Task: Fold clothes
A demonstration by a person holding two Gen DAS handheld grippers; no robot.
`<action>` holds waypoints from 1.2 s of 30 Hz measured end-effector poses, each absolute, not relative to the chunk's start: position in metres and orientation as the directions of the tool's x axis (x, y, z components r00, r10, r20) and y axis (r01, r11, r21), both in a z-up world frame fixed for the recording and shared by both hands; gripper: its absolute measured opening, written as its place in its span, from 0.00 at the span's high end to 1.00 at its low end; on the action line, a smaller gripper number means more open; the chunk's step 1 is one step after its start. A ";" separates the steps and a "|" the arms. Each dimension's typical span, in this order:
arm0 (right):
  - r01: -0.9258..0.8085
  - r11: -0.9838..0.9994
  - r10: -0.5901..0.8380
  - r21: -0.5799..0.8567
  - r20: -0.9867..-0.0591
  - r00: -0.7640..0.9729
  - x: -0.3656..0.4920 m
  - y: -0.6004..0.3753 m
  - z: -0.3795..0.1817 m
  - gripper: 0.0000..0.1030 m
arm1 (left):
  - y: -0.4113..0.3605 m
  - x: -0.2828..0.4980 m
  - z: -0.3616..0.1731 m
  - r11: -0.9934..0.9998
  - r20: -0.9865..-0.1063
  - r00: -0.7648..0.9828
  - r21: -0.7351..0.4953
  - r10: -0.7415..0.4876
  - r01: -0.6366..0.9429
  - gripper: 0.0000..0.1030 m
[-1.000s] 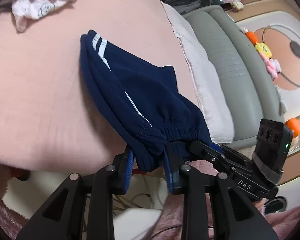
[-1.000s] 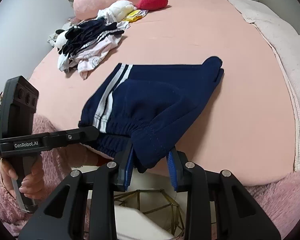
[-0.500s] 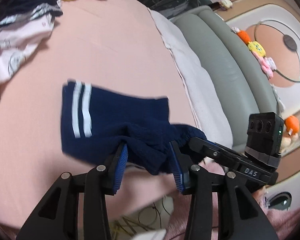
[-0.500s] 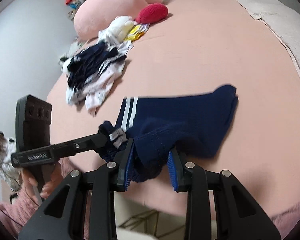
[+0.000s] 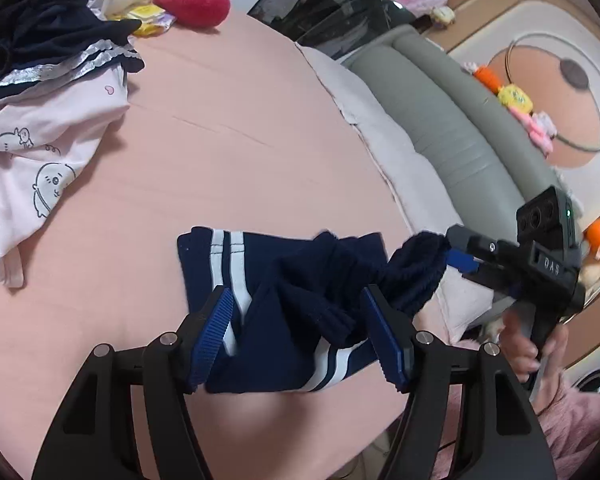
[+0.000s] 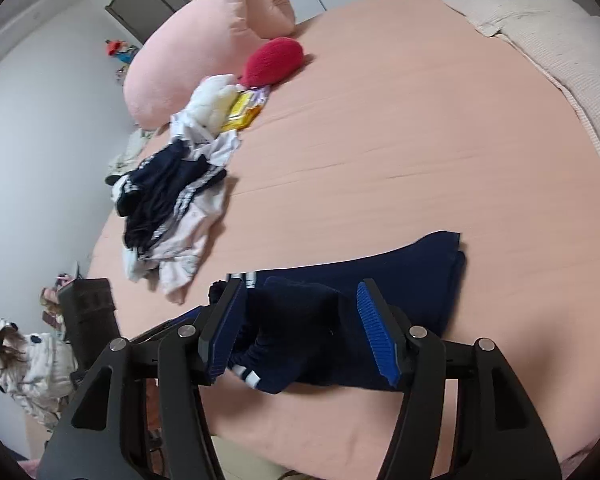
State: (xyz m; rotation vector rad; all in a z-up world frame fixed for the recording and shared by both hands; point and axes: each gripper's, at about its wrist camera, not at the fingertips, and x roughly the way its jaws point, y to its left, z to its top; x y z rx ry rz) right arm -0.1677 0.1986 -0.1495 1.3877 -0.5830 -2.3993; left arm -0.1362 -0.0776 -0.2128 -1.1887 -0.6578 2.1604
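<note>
Navy shorts with white side stripes lie folded over on the pink bed near its front edge; they also show in the right wrist view. My left gripper is open, its blue pads either side of the bunched waistband. My right gripper is open over the same garment from the other side; it also shows in the left wrist view at the shorts' right end, touching the cloth.
A pile of unfolded clothes lies at the left of the bed, also in the left wrist view. A red cushion, a pink pillow and a grey headboard border the bed.
Both grippers carried the waistband forward over the shorts, laid it down on the bed and opened; the shorts now lie folded.
</note>
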 end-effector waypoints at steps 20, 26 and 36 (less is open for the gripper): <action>0.084 -0.955 -0.293 0.283 -0.866 -0.405 -0.167 0.205 -0.204 0.42 | -0.040 -0.161 -0.239 -0.822 -0.713 -0.409 -0.487 0.570 -0.296 0.58; 0.199 -0.968 -0.213 0.151 -0.916 -0.341 -0.164 0.185 -0.236 0.64 | -0.054 -0.164 -0.223 -0.859 -0.697 -0.509 -0.463 0.505 -0.218 0.88; 0.191 -0.963 -0.249 0.190 -0.898 -0.362 -0.156 0.210 -0.207 0.65 | -0.090 -0.161 -0.212 -0.812 -0.648 -0.514 -0.550 0.562 -0.194 0.73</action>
